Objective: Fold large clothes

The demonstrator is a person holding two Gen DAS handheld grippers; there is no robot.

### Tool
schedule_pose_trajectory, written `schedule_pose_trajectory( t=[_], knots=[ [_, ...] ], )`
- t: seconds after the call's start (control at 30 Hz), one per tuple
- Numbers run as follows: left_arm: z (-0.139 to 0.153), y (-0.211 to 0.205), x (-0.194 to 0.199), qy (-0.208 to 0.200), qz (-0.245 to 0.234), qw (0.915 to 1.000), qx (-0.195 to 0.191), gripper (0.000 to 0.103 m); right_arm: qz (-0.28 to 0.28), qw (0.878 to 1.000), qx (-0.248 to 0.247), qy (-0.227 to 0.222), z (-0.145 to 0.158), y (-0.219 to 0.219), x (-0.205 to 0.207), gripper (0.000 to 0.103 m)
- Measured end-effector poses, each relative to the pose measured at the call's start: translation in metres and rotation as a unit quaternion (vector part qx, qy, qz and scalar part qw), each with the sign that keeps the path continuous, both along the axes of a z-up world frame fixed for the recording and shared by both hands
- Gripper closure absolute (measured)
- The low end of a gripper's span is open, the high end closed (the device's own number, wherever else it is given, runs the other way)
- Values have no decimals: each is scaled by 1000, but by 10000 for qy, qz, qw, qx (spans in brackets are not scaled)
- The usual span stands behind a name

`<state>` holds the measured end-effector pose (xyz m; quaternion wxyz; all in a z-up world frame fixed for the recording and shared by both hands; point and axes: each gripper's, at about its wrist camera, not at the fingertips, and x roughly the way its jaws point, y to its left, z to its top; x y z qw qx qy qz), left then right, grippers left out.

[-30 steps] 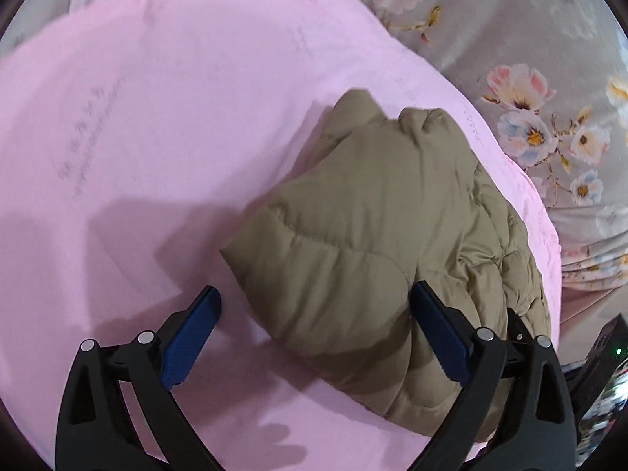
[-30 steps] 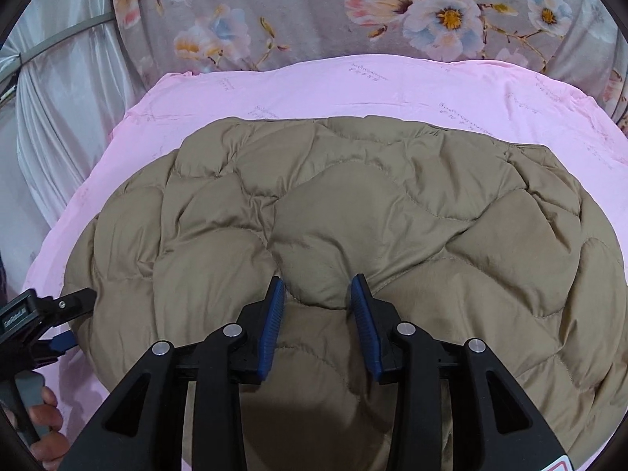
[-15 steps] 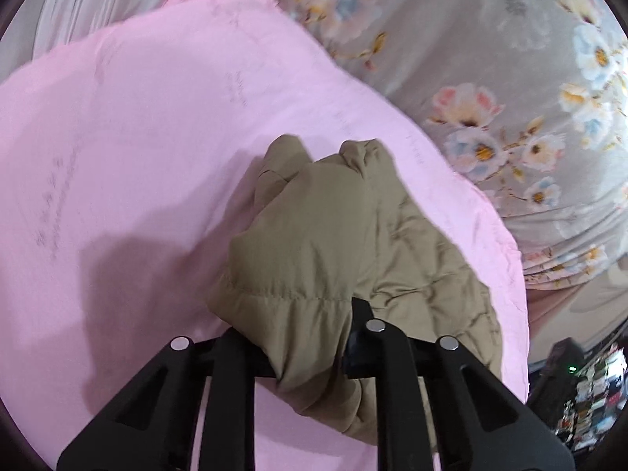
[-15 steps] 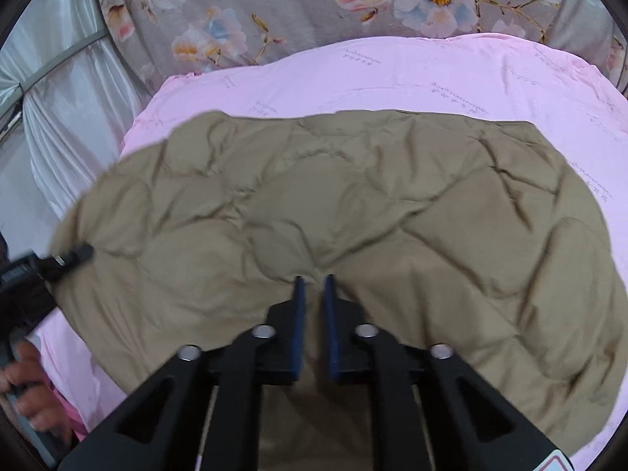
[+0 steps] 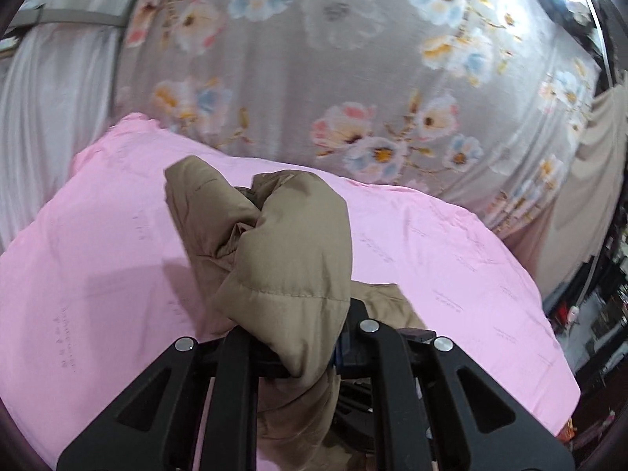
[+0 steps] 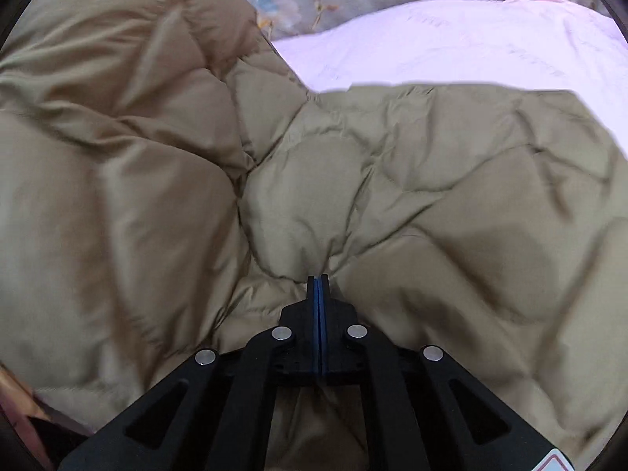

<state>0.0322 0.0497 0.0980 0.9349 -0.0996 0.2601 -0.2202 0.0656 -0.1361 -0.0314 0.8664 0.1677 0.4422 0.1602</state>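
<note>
A tan quilted puffer jacket [image 6: 392,180] lies on a pink sheet [image 6: 451,51]. My right gripper [image 6: 318,286] is shut on a pinch of the jacket's near edge, and the jacket's left part rises in a big fold. In the left wrist view my left gripper [image 5: 302,349] is shut on a bunched end of the jacket [image 5: 282,251] and holds it lifted above the pink sheet [image 5: 98,274]. The fabric hides the left fingertips.
A grey floral cloth [image 5: 353,78] hangs behind the bed. A white curtain [image 5: 51,98] is at the left. The bed's right edge drops off toward dark clutter [image 5: 596,314].
Both grippers closed on the jacket. The left one lifted its end off the sheet. The right one pulled the near edge up, and the jacket's left side folded up and over.
</note>
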Motion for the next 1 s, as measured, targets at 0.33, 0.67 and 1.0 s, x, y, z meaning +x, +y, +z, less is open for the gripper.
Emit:
schedule_pose_trajectory(
  t=[0.33,0.67,1.0],
  knots=[
    [-16,-149,-36,-95,-1628,9833,806,91,-1871,9798,-659,-237,27,-139,-103,97],
    [-110,-234,-50,703,-2199,9588,1655,87,-2488,9651,-795,-203,15,-192,-144,97],
    [-54,-182,-60,1025,-2678,9572,391,34,-2353,9628,-573,-1200,97,-195,-123,65]
  ],
)
